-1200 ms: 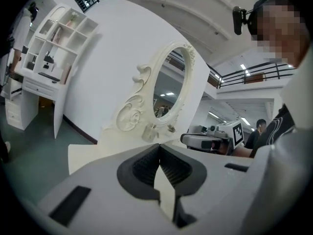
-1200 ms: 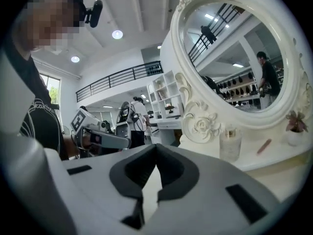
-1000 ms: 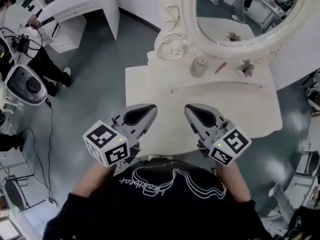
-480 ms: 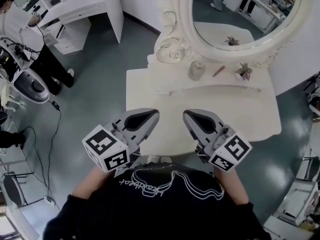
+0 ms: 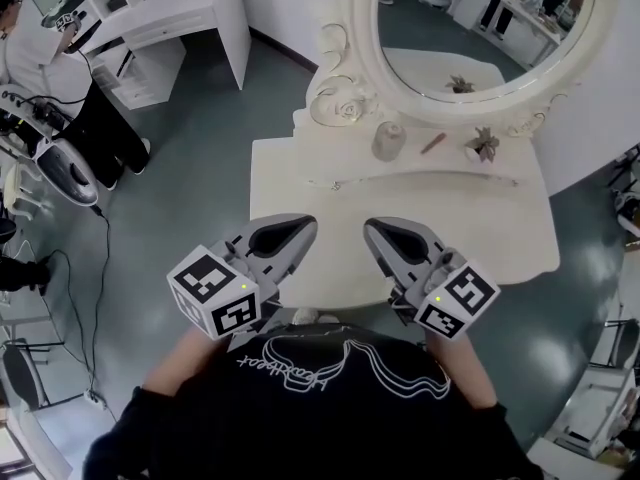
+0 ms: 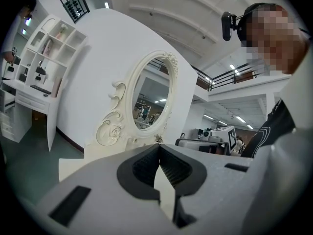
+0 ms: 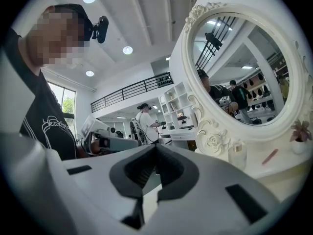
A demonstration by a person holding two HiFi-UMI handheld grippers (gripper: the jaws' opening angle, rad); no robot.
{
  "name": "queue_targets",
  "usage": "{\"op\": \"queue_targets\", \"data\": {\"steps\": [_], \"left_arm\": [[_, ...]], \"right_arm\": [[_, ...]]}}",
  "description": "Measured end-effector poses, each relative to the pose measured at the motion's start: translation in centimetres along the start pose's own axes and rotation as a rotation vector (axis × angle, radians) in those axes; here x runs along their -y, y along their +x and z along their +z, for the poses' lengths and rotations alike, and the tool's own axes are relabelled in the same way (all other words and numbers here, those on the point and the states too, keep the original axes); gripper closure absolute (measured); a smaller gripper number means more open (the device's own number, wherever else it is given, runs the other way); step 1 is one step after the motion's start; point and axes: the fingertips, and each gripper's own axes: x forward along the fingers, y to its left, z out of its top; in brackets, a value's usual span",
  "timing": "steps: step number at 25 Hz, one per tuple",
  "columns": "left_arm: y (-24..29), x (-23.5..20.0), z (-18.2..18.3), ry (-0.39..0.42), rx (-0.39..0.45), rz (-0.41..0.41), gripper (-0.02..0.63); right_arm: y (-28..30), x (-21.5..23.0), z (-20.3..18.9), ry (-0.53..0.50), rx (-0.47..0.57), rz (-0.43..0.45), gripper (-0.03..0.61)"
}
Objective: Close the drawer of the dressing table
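The white dressing table (image 5: 480,218) stands in front of me, with an oval carved mirror (image 5: 470,28) at its back. From above I see no open drawer; the table's front below the top is hidden. My left gripper (image 5: 305,226) hovers over the near edge of the top, shut and holding nothing. Beside it my right gripper (image 5: 372,230) is shut and holds nothing. In the left gripper view the left gripper (image 6: 159,146) points level past the mirror frame (image 6: 115,131). In the right gripper view the right gripper (image 7: 155,146) points level beside the mirror (image 7: 244,67).
A glass bottle (image 5: 388,141), a pink stick (image 5: 432,144) and a small plant (image 5: 482,146) sit on the raised shelf under the mirror. A person (image 5: 60,78) stands at the left by a white desk (image 5: 190,13). Cables (image 5: 95,298) trail over the grey floor.
Both grippers have shifted slightly together and stay shut, side by side. The head view has shifted, so the dressing table sits a little higher in the picture.
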Motion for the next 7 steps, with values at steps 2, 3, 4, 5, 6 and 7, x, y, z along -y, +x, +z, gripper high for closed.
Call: {"op": "queue_targets", "data": {"steps": [2, 3, 4, 5, 6, 7], "left_arm": [[0.1, 0.2, -0.1, 0.006, 0.004, 0.008, 0.611], [0.2, 0.3, -0.1, 0.006, 0.005, 0.012, 0.611], [0.3, 0.5, -0.3, 0.004, 0.006, 0.015, 0.611], [0.3, 0.7, -0.4, 0.003, 0.006, 0.017, 0.611], [0.3, 0.9, -0.6, 0.002, 0.007, 0.020, 0.611], [0.3, 1.1, -0.8, 0.001, 0.009, 0.023, 0.611]], "right_arm": [[-0.3, 0.0, 0.0, -0.003, 0.000, 0.002, 0.575], [-0.6, 0.0, -0.1, -0.003, 0.000, 0.003, 0.575], [-0.8, 0.0, -0.2, -0.003, 0.000, 0.004, 0.575], [-1.0, 0.0, -0.3, -0.003, 0.000, 0.005, 0.575], [-1.3, -0.1, -0.4, -0.003, -0.001, 0.006, 0.575], [-1.5, -0.1, -0.5, -0.002, -0.001, 0.006, 0.575]]}}
